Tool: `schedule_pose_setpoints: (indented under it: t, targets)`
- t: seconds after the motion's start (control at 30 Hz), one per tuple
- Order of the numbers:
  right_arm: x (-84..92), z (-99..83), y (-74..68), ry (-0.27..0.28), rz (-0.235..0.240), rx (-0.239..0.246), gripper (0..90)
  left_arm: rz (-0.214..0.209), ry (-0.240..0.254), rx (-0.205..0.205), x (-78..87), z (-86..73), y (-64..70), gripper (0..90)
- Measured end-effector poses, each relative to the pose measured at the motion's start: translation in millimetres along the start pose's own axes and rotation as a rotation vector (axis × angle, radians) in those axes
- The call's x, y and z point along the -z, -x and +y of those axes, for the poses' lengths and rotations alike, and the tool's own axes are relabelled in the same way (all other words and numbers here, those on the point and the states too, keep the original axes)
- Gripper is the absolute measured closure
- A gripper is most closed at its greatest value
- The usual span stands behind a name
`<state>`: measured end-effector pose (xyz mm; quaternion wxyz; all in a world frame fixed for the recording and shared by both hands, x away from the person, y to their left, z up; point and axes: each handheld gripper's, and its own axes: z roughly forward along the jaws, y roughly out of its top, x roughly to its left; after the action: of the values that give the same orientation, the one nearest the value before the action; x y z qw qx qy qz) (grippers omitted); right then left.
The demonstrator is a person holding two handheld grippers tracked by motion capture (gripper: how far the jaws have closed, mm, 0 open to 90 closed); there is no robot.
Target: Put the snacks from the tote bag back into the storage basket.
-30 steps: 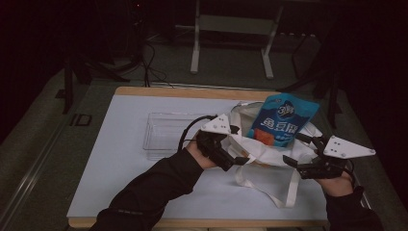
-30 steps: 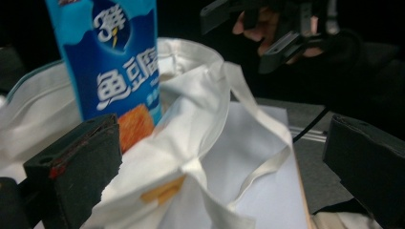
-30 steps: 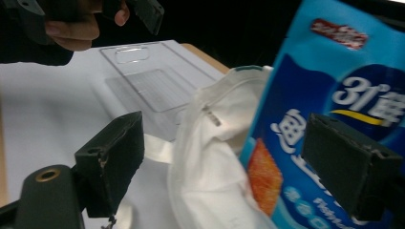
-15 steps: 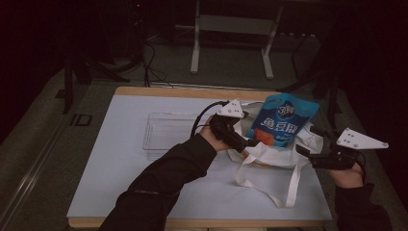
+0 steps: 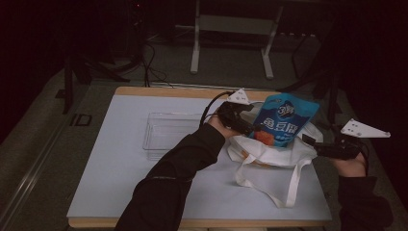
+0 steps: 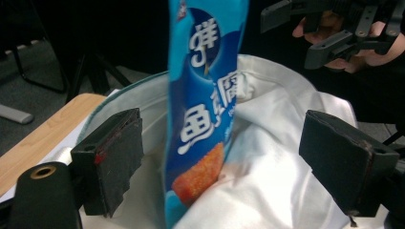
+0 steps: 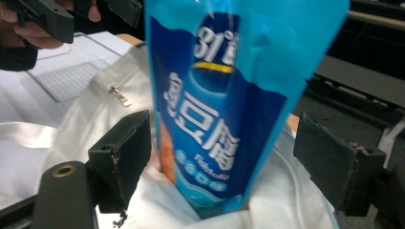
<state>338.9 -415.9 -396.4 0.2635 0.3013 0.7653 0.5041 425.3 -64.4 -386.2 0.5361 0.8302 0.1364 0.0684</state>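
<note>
Standing across most of the high view is the table (image 5: 120,187), a flat pale top with a light wooden edge. On its far middle lies a clear plastic tray (image 5: 166,132), a shallow rectangle with ribbed bottom, well apart from the right gripper and just beside the left forearm. At the right side of the table sits a white cloth bag (image 5: 269,154), soft and creased, its mouth open upward and its long straps (image 5: 288,185) trailing toward the near edge; a small metal zip pull shows on its rim in the right gripper view.

Upright in the mouth of the bag stands a snack pouch (image 5: 285,119), glossy blue plastic with white lettering and an orange picture low on its face, its lower end sunk among the cloth folds and its top rising above the rim.

The left gripper (image 5: 248,129) reaches in from the left of the bag. In its own view the two black padded jaws stand wide apart, released, with the pouch (image 6: 203,119) between them and touching neither. The right gripper (image 5: 310,142) sits at the bag's right side, its grey three-cornered plate on top. Its jaws are likewise spread, with the pouch (image 7: 224,114) between them; the left pad is just beside the pouch, the right one apart from it.
</note>
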Motion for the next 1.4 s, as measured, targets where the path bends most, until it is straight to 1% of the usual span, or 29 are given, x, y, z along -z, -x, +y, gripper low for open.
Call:
schedule_pose_setpoints:
  t: [0.03, 0.07, 0.1, 0.17, 0.23, 0.27, 0.3, 0.37, 0.43, 0.47, 0.53, 0.57, 0.6, 0.63, 0.7, 0.73, 0.77, 0.83, 0.87, 0.97, 1.07, 1.1, 1.13, 1.2, 1.27, 1.3, 1.33, 1.37, 1.4]
  targets:
    - [-1.8, -1.7, 3.3, -0.001, 0.000, -0.006, 20.7, -0.005, -0.004, 0.010, -3.4, 0.5, -3.6, 17.0]
    - [-6.1, -5.6, 11.5, 0.000, 0.008, -0.040, 20.8, -0.007, -0.008, 0.022, -6.8, 1.0, -6.0, 19.2]
    - [-6.1, -5.6, 11.5, 0.000, 0.008, -0.040, 20.8, -0.008, -0.013, 0.027, -9.6, 1.5, -7.5, 19.2]
    - [-11.5, -9.0, 17.4, -0.007, 0.018, -0.057, 21.3, 0.023, -0.032, 0.038, -20.0, 3.3, -10.9, 22.1]
    - [-14.0, -9.6, 18.3, -0.013, 0.017, -0.057, 21.3, 0.026, -0.037, 0.047, -22.8, 3.7, -12.4, 22.2]
    - [-16.5, -10.2, 18.7, -0.021, 0.018, -0.055, 21.3, 0.023, -0.039, 0.050, -24.9, 3.9, -13.5, 30.1]
    - [-19.0, -10.7, 19.6, -0.024, 0.024, -0.057, 21.3, 0.024, -0.034, 0.049, -26.5, 3.9, -14.3, 30.1]
    - [-27.0, -11.3, 21.5, -0.033, 0.041, -0.056, 22.1, 0.018, -0.039, 0.065, -33.7, 4.7, -15.8, 35.3]
    - [-29.5, -11.2, 22.1, -0.034, 0.044, -0.056, 22.4, 0.019, -0.041, 0.059, -36.3, 4.8, -15.5, 36.7]
    - [-32.5, -10.8, 22.9, -0.038, 0.054, -0.061, 22.4, 0.017, -0.042, 0.062, -38.1, 4.7, -15.5, 39.6]
    - [-37.7, -9.1, 24.1, -0.042, 0.078, -0.063, 23.6, 0.016, -0.052, 0.074, -43.1, 4.3, -16.3, 40.0]
    - [-42.6, -7.1, 24.6, -0.049, 0.096, -0.062, 26.1, -0.004, -0.055, 0.085, -46.9, 3.2, -17.5, 42.0]
    - [-44.1, -6.5, 24.7, -0.050, 0.100, -0.058, 29.1, 0.002, -0.059, 0.084, -48.6, 2.6, -17.4, 42.6]
    - [-46.2, -5.8, 24.7, -0.053, 0.110, -0.057, 30.2, 0.002, -0.059, 0.084, -48.6, 2.6, -17.4, 45.9]
    - [-49.7, -4.8, 24.9, -0.060, 0.119, -0.052, 32.4, -0.009, -0.059, 0.087, -51.2, 1.6, -17.8, 48.4]
    - [-50.8, -4.2, 25.4, -0.064, 0.124, -0.053, 33.4, -0.013, -0.062, 0.087, -52.2, 1.5, -17.6, 52.1]
    - [-51.5, -3.7, 26.4, -0.067, 0.132, -0.056, 33.5, -0.021, -0.061, 0.082, -53.0, 1.4, -17.2, 53.1]
    - [-52.1, -3.2, 27.2, -0.068, 0.136, -0.060, 34.1, -0.014, -0.065, 0.078, -55.6, 1.3, -16.4, 56.0]
    - [-52.9, -2.4, 29.3, -0.081, 0.153, -0.068, 36.1, -0.022, -0.062, 0.076, -56.7, 1.0, -16.2, 56.2]
    - [-54.5, -2.3, 29.9, -0.100, 0.153, -0.072, 40.3, -0.022, -0.070, 0.086, -61.0, 0.9, -16.0, 57.7]
    - [-57.3, -3.3, 29.3, -0.124, 0.146, -0.058, 49.0, -0.013, -0.073, 0.083, -63.4, 0.9, -14.5, 64.5]
    - [-57.3, -3.3, 29.3, -0.124, 0.146, -0.058, 49.0, -0.013, -0.073, 0.083, -63.4, 0.9, -14.5, 67.2]
    - [-58.2, -4.4, 25.8, -0.142, 0.110, -0.012, 57.5, -0.009, -0.076, 0.084, -63.9, 0.1, -15.0, 69.3]
    - [-58.4, -4.8, 23.0, -0.159, 0.077, 0.028, 65.5, -0.005, -0.078, 0.081, -64.0, -0.4, -15.3, 72.8]
    - [-58.5, -4.6, 22.8, -0.159, 0.079, 0.030, 67.1, 0.000, -0.077, 0.078, -63.9, -0.7, -15.2, 73.9]
    - [-58.5, -4.2, 23.8, -0.158, 0.094, 0.014, 72.2, -0.006, -0.079, 0.076, -64.1, -1.3, -16.0, 77.6]
    - [-58.5, -4.2, 23.8, -0.158, 0.094, 0.014, 72.2, -0.006, -0.079, 0.076, -64.1, -1.3, -16.0, 78.9]
    - [-59.3, -3.7, 24.2, -0.160, 0.104, 0.006, 76.3, -0.019, -0.081, 0.086, -65.1, -2.0, -17.6, 81.7]
    - [-59.6, -3.4, 23.8, -0.162, 0.105, 0.007, 77.6, -0.019, -0.081, 0.086, -65.1, -2.0, -17.6, 82.9]
